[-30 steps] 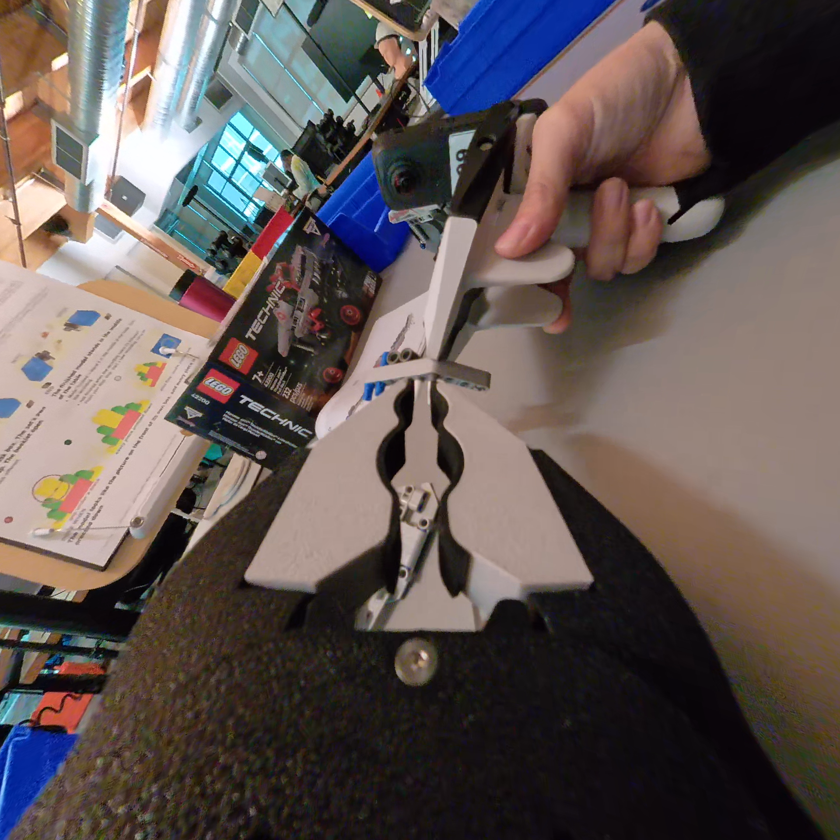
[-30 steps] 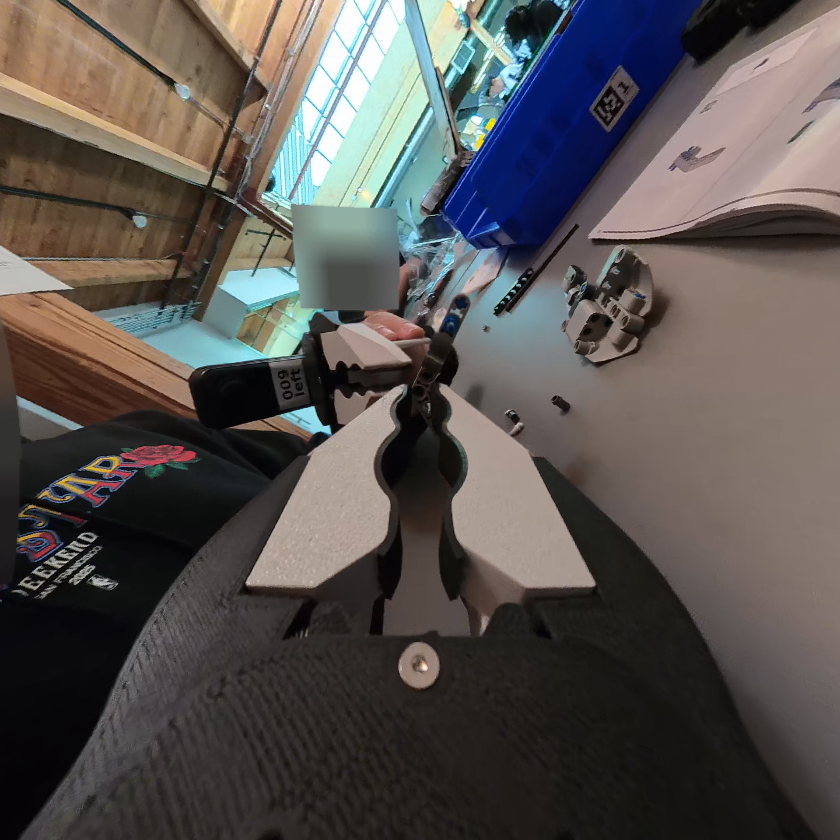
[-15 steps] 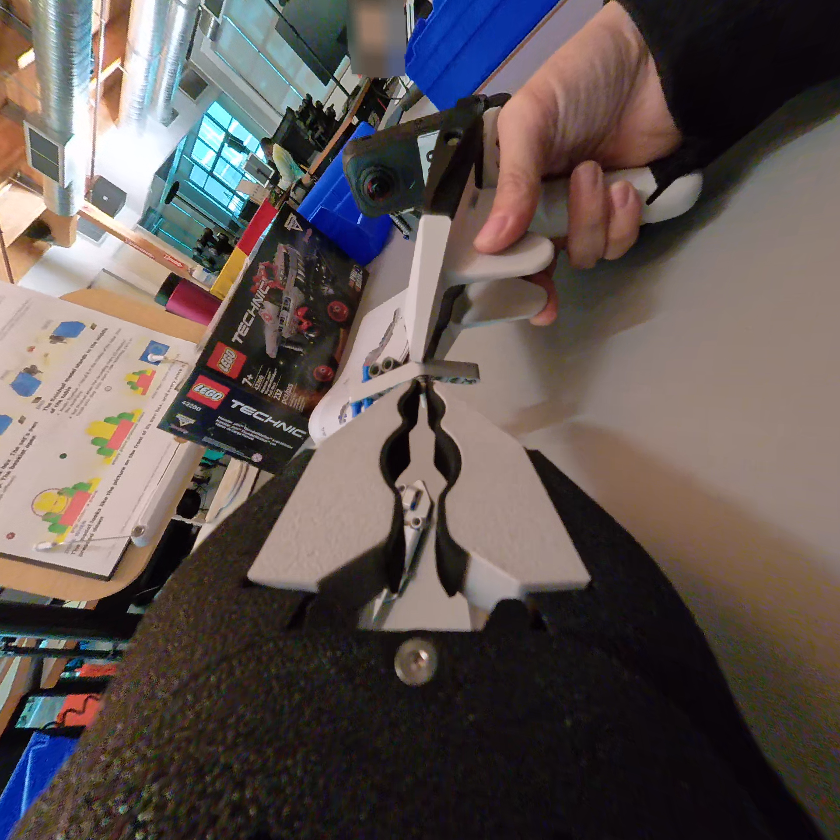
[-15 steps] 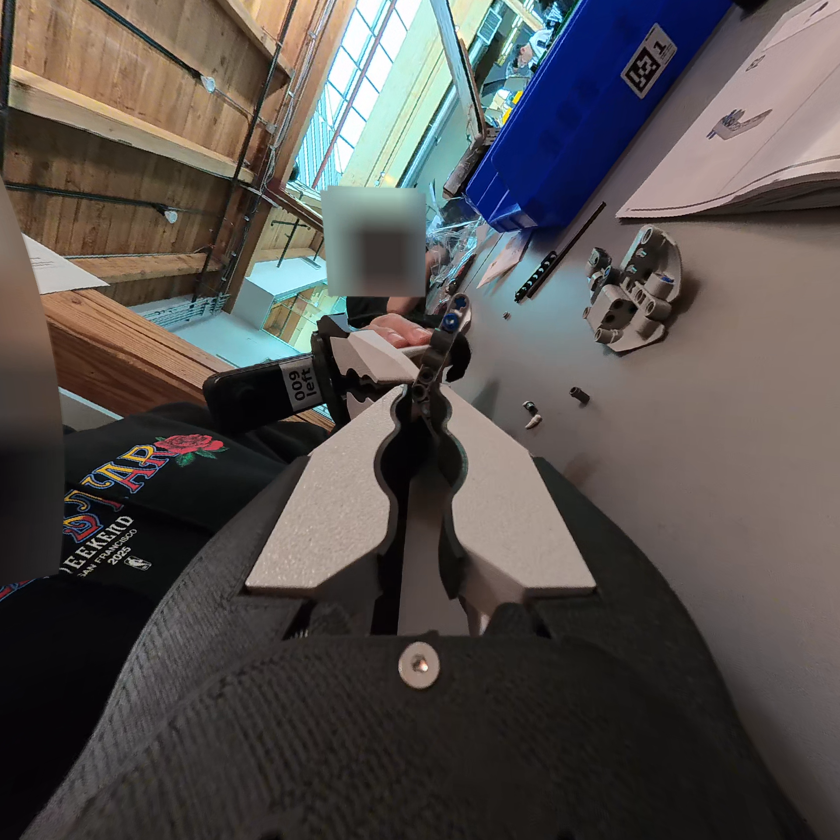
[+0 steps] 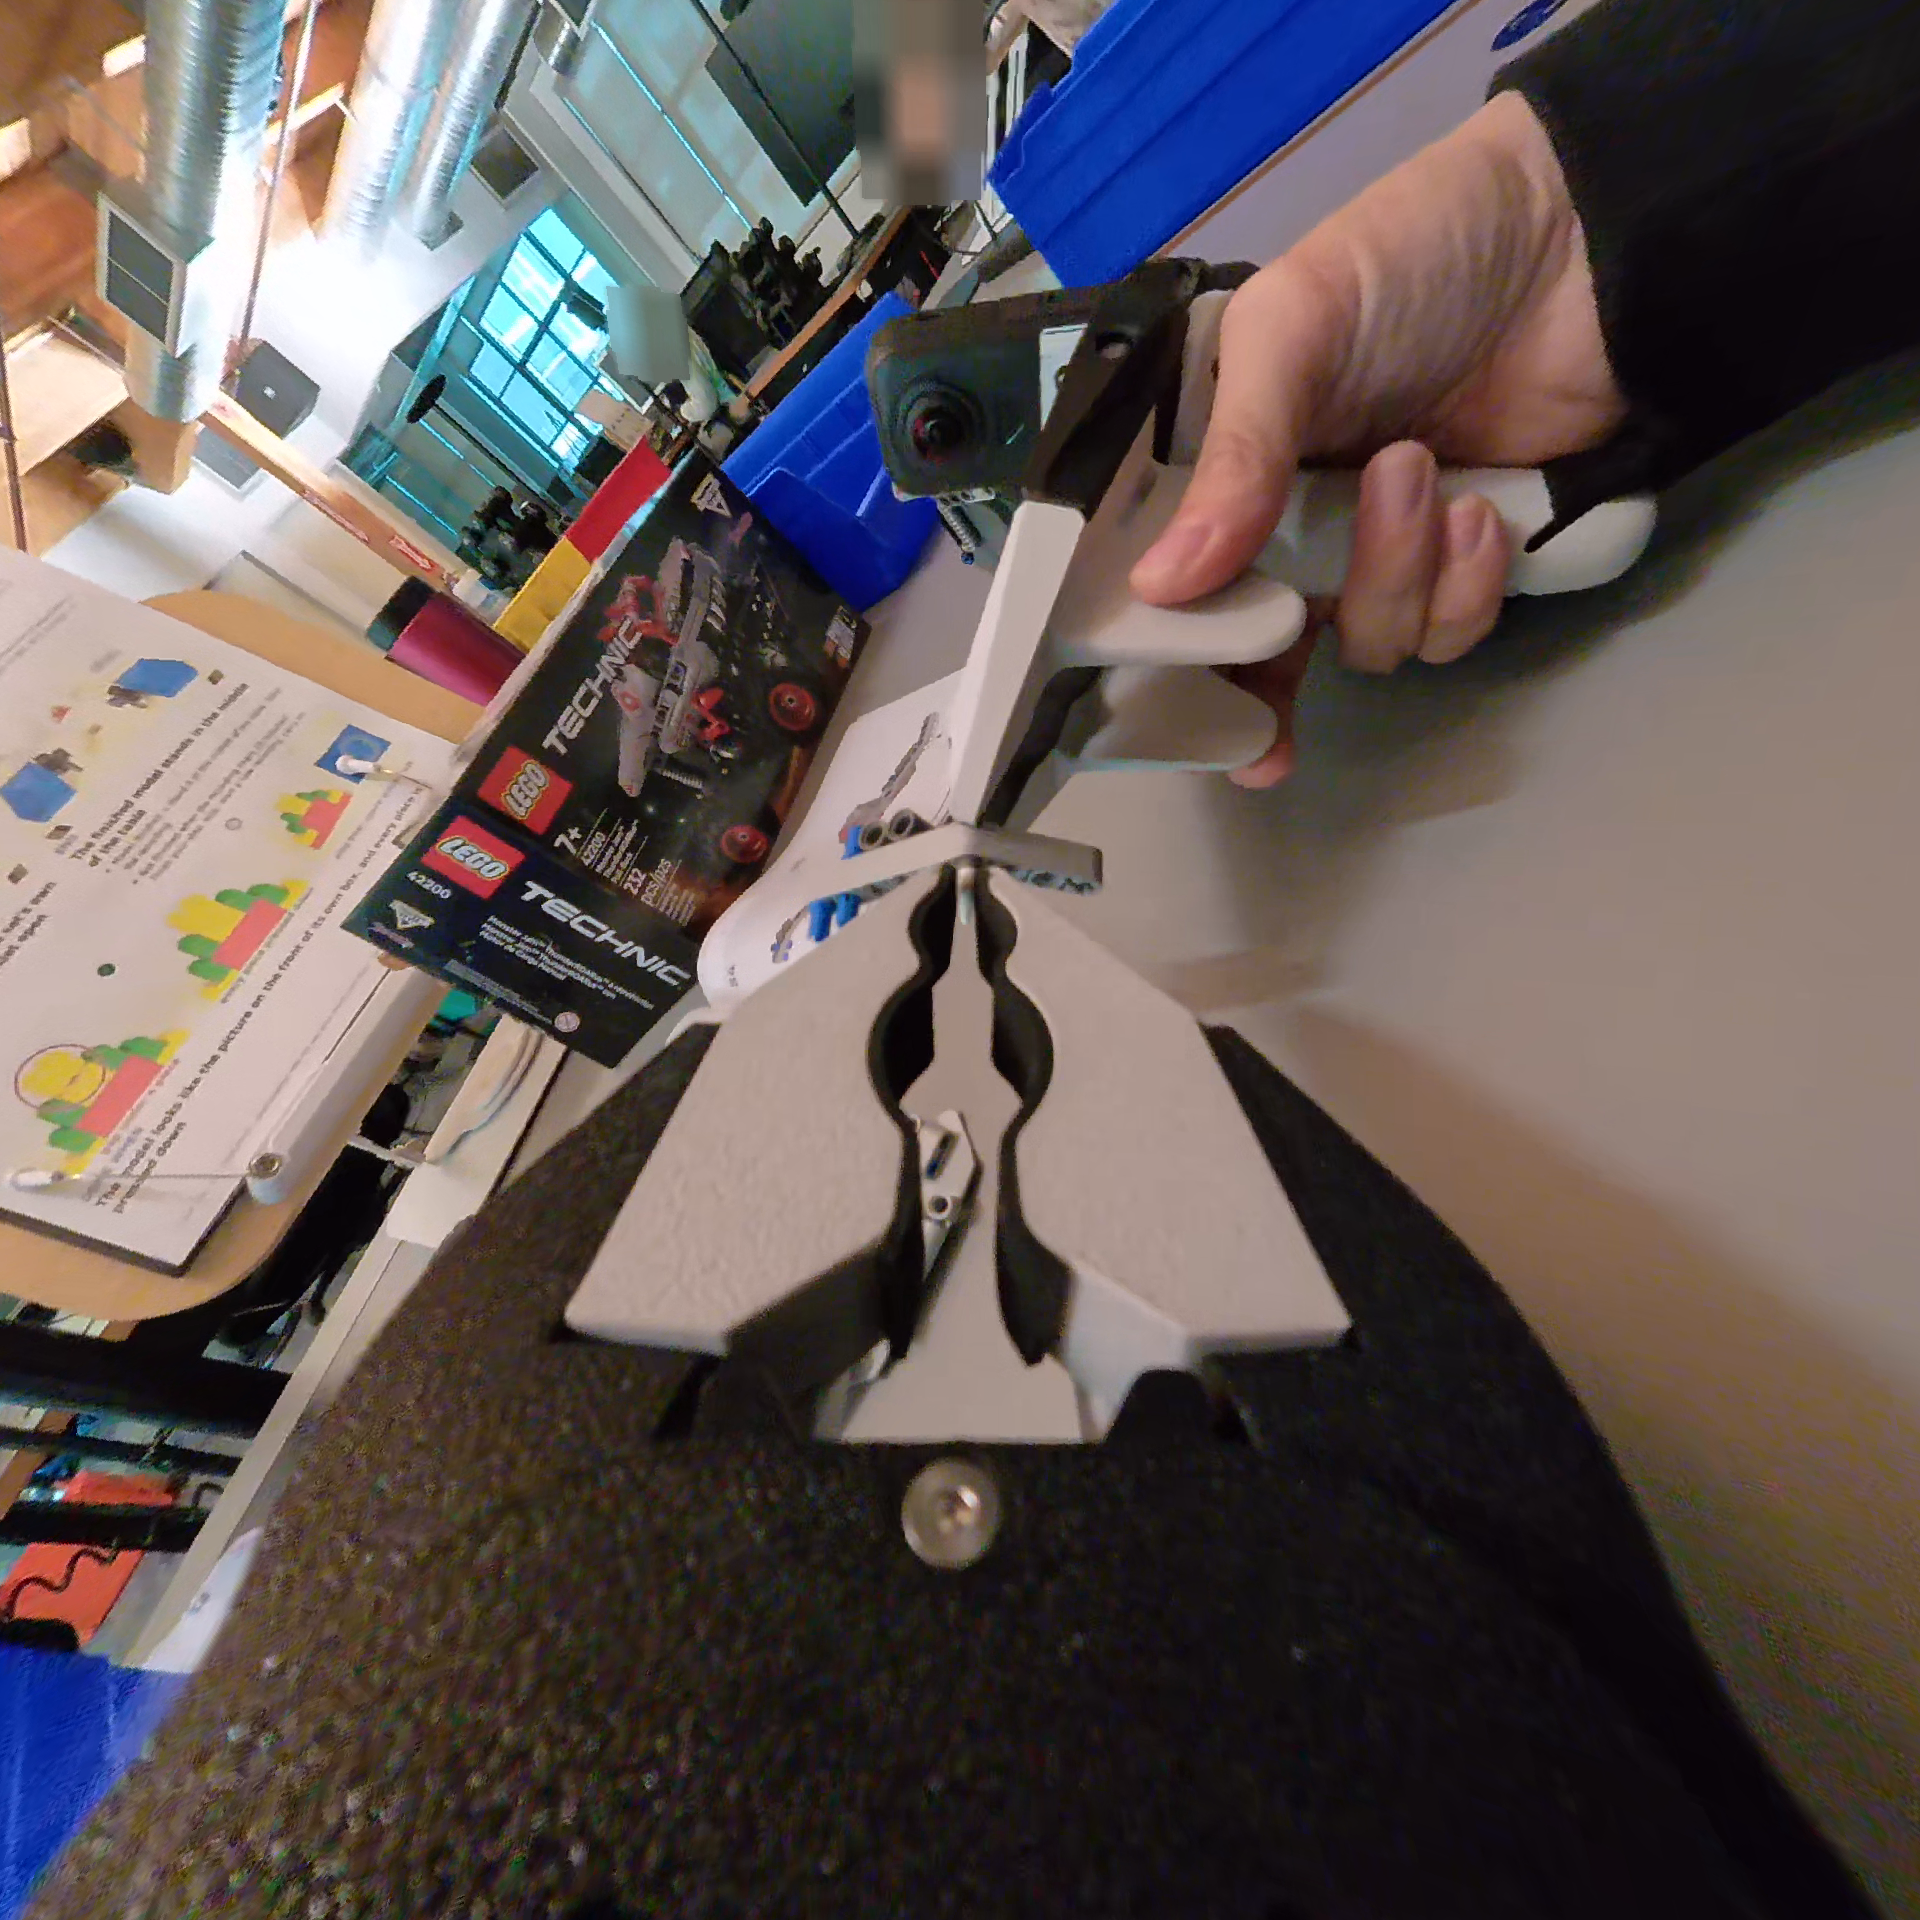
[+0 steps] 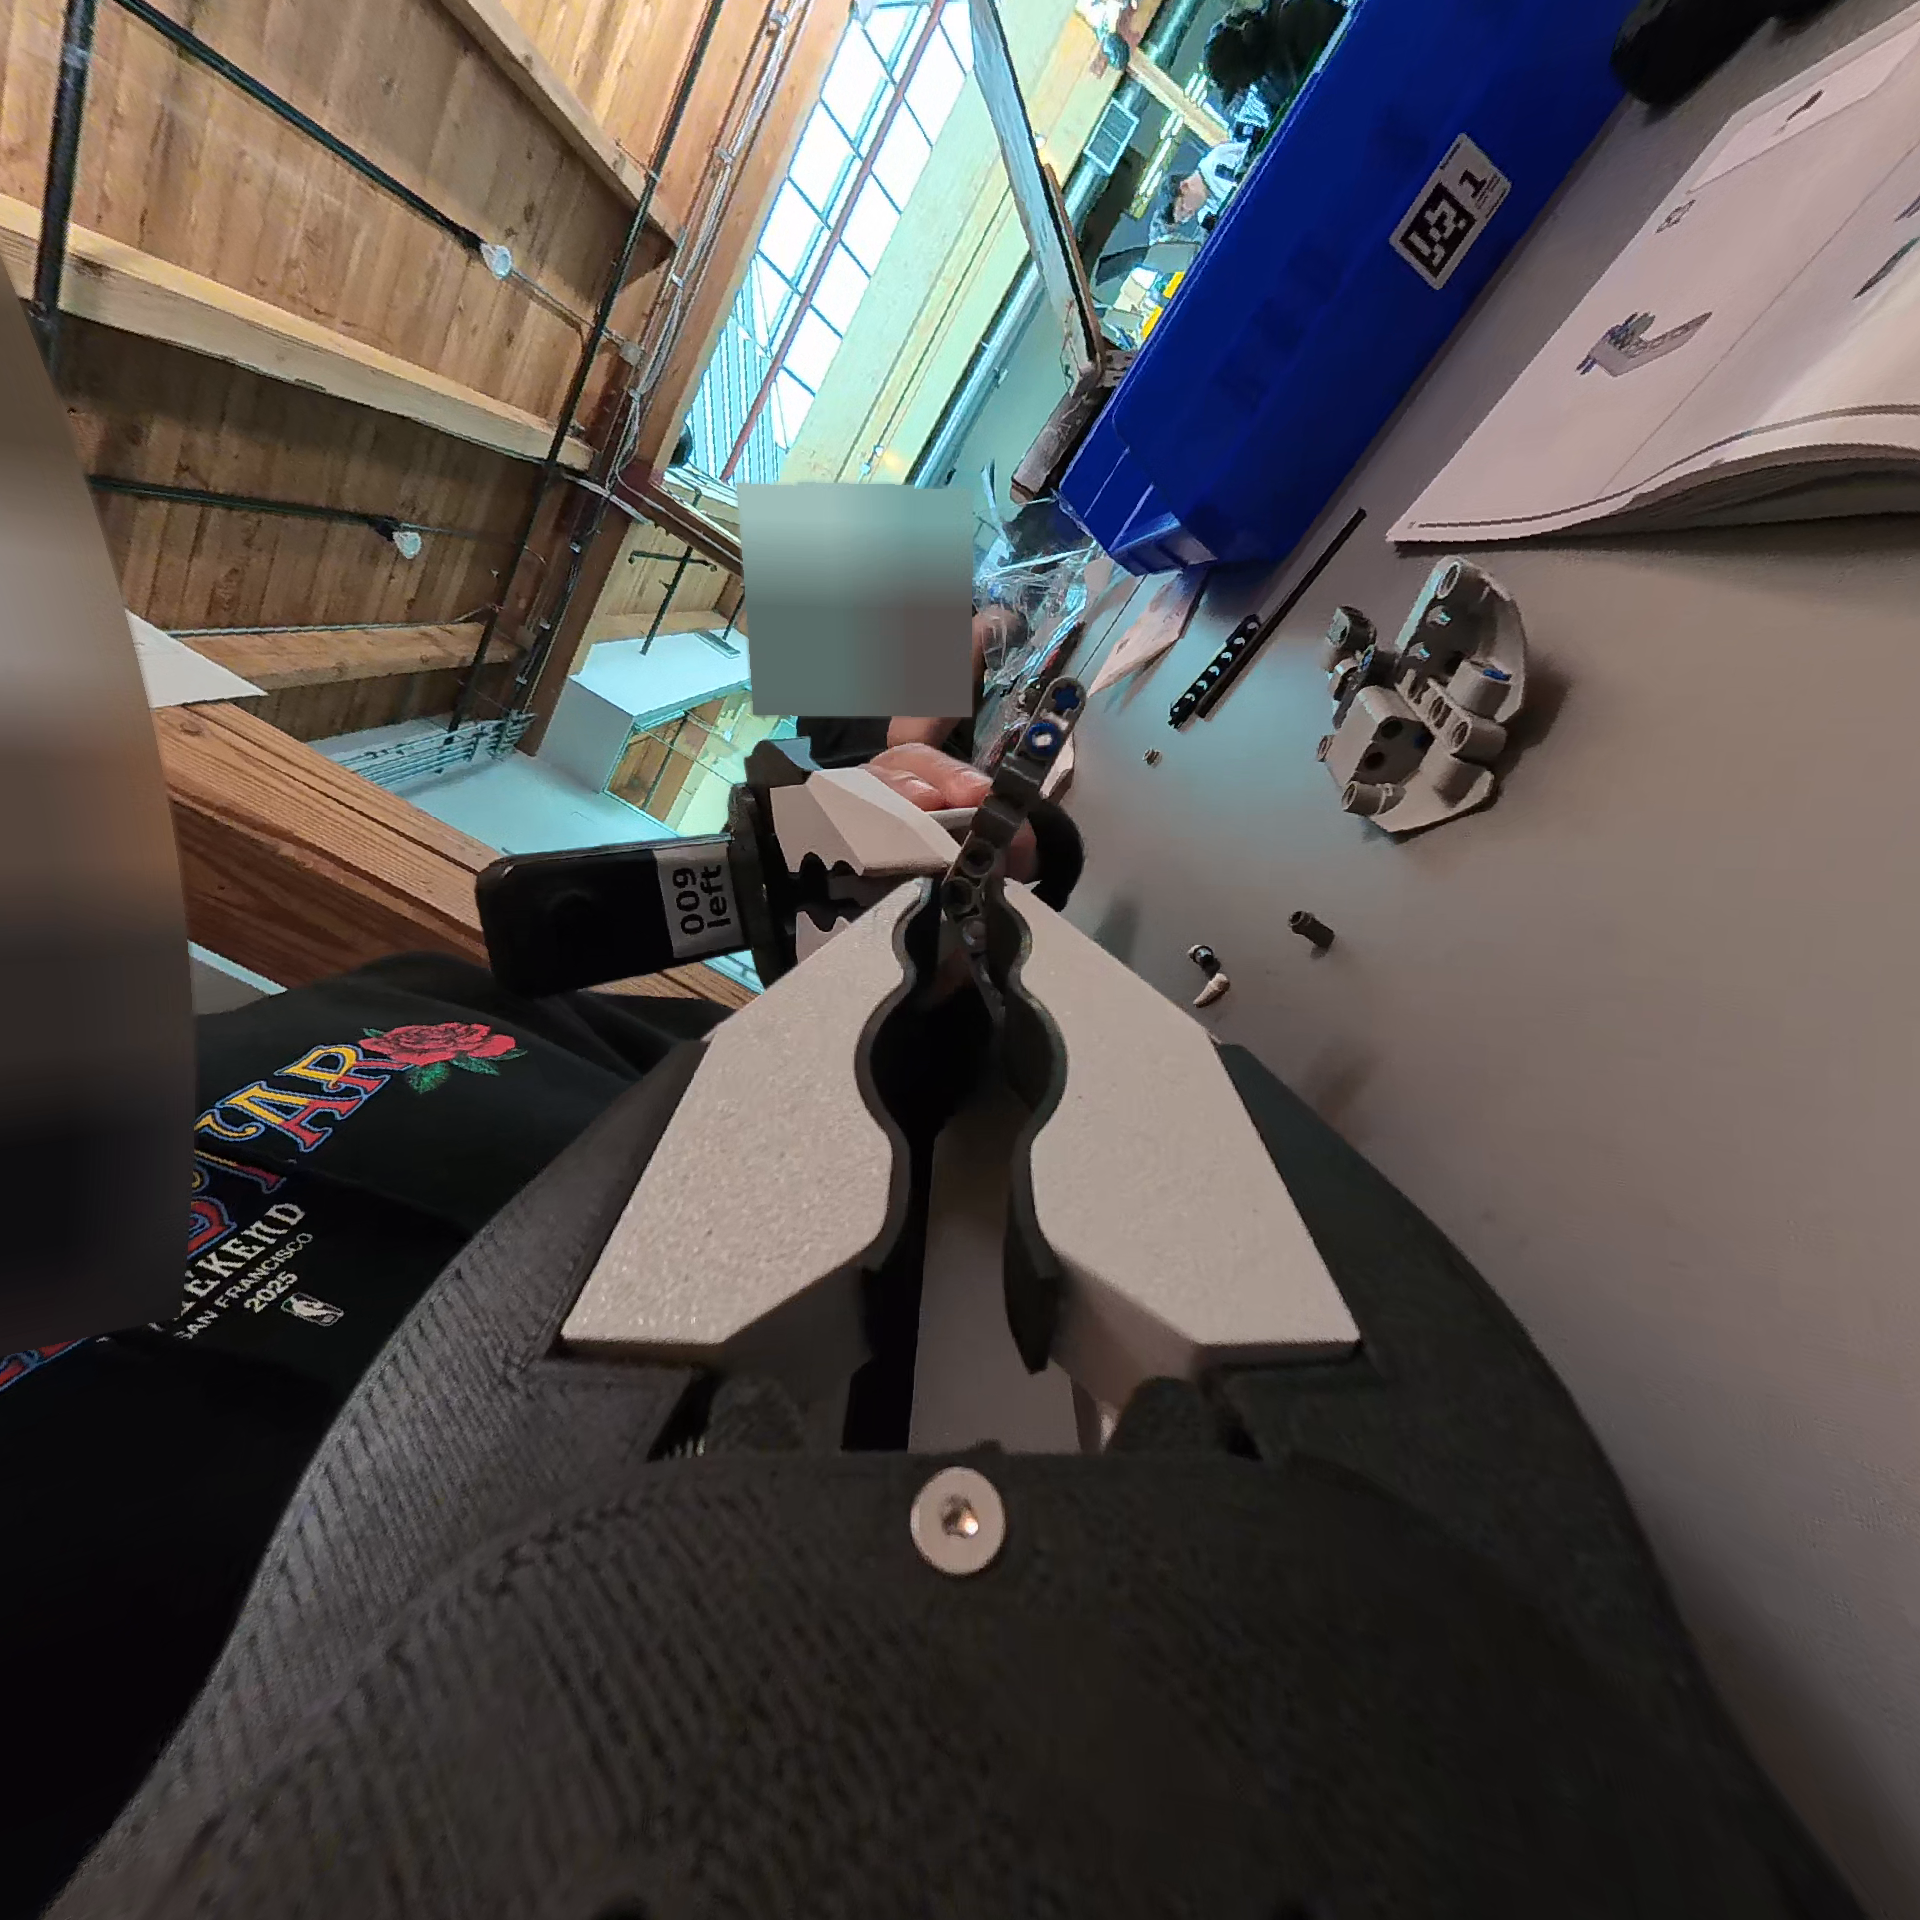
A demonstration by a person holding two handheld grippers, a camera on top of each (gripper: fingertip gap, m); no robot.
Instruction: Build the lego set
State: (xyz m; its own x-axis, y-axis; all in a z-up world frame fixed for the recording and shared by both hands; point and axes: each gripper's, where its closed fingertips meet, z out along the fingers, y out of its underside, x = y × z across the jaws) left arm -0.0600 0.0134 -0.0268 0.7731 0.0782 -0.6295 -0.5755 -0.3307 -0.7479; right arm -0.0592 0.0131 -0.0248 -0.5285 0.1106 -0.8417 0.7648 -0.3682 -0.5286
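Note:
My right gripper (image 6: 977,914) is shut on a dark grey holed beam (image 6: 1003,821) with blue pins near its far end, and holds it above the grey table (image 6: 1558,1143). In the left wrist view the same beam (image 5: 1049,857) lies crosswise in the right gripper (image 5: 971,831), right at my left gripper's tips. My left gripper (image 5: 961,899) is shut on a small light-grey pin (image 5: 966,906) that touches the beam. In the right wrist view the left gripper (image 6: 935,847) meets the beam from the far side.
A grey part-built assembly (image 6: 1423,717), a black holed beam (image 6: 1216,675), a thin black axle (image 6: 1304,577) and two small loose pieces (image 6: 1309,928) lie on the table. Behind them are an open instruction booklet (image 6: 1714,395) and a blue bin (image 6: 1299,312). The set's box (image 5: 644,810) stands at the left. Only a small space, under 4 cm, lies between the two pairs of fingers.
Both grippers have drifted slightly together. The left tips stay against the beam, and both grips are unchanged.

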